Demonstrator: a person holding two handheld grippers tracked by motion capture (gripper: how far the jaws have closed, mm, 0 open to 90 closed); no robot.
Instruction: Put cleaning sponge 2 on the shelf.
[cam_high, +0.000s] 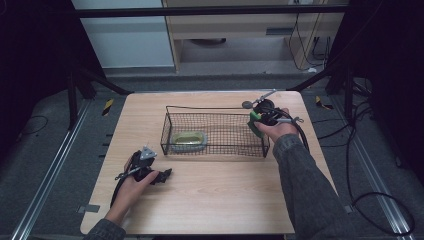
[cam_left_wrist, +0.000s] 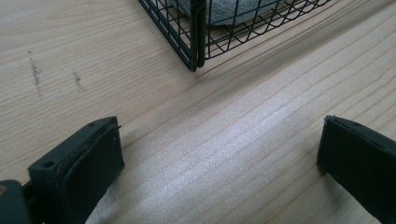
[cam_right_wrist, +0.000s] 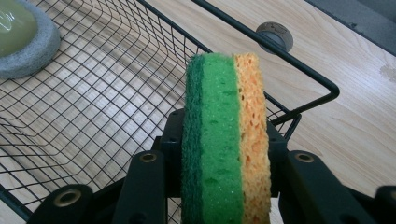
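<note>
Table: light wood table (cam_high: 210, 195), bare grain, faint dark smudges seen in the left gripper view.
Room: grey floor, dark frame rails and loose cables around the table, pale cabinets beyond.
Wire basket: black wire basket (cam_high: 215, 131) mid-table, holding a grey dish with a yellow-green bar (cam_high: 189, 141) at its left end.
Sponge: green-and-yellow sponge (cam_right_wrist: 226, 140) held on edge above the basket's right end.
Right gripper: right gripper (cam_high: 260, 119) fingers clamped on the sponge.
Left gripper: left gripper (cam_high: 160, 176) low over the table near the basket's corner, fingers wide apart, nothing between.
View difference: the right gripper view shows the sponge's layers and a round grey disc (cam_right_wrist: 274, 36) on the table past the rim.
</note>
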